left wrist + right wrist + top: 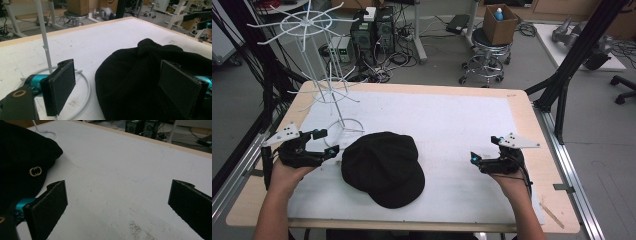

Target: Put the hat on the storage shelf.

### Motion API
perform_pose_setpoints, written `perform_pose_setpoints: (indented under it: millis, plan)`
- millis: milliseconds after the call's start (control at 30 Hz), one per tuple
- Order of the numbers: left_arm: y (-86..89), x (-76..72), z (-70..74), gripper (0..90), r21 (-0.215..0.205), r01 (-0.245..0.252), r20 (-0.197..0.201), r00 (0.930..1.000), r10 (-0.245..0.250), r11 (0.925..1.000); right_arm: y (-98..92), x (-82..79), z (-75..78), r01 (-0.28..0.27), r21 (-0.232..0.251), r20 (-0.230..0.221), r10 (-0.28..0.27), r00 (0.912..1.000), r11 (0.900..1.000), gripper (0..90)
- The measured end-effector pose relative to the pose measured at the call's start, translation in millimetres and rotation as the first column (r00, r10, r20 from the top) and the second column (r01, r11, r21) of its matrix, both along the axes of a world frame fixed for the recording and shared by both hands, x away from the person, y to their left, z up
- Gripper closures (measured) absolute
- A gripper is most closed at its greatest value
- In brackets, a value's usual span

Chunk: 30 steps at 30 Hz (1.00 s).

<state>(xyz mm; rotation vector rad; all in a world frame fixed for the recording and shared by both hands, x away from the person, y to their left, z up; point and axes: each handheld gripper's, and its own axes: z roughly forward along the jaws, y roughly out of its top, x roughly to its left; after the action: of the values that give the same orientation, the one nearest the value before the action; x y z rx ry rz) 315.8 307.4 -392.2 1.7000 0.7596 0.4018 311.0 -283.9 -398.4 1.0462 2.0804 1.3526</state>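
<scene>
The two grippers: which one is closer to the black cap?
The left gripper. Its open jaws sit right at the edge of the black cap, beside the white wire stand. The right gripper is farther off, with bare white mat between.

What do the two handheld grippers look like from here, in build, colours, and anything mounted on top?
Both are black. The left gripper and right gripper each have teal fittings at the jaw bases and a grey three-cornered plate on top. In the gripper views the pads are flat, dark rectangles with a fine textured face. A black cable runs down the right wrist. The forearms are bare, with no sleeves showing.
</scene>
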Motion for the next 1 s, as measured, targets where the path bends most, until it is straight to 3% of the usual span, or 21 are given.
perform_pose_setpoints:
  millis: [167,233,433,733,1000]
  plan:
    - [-0.9,2.5,-2.0,14.7,0.003,-0.003,-0.008,1.0,0.003,1.0,2.2,1.9,-1.9,-0.009,-0.017,-0.005,0.009,0.9999,1.0,1.4]
    - [-1.5,3.2,-3.8,14.7,0.013,-0.011,-0.014,0.9998,0.011,0.9999,2.4,0.4,-2.3,0.0,-0.031,0.015,0.001,0.9999,1.0,1.5]
    - [-1.2,2.7,0.6,14.7,-0.007,-0.012,0.003,0.9999,0.012,0.9999,1.0,-5.4,1.2,0.016,-0.014,0.035,-0.015,0.9993,1.0,1.5]
    - [-3.2,0.8,0.8,14.7,0.004,-0.006,0.0,1.0,0.006,1.0,5.6,-6.8,3.8,0.005,-0.022,0.034,-0.004,0.9994,1.0,1.5]
    - [-1.8,0.0,1.5,14.7,-0.014,-0.014,-0.005,0.9999,0.014,0.9998,6.0,-3.3,2.1,0.001,-0.022,0.025,0.0,0.9997,1.0,1.5]
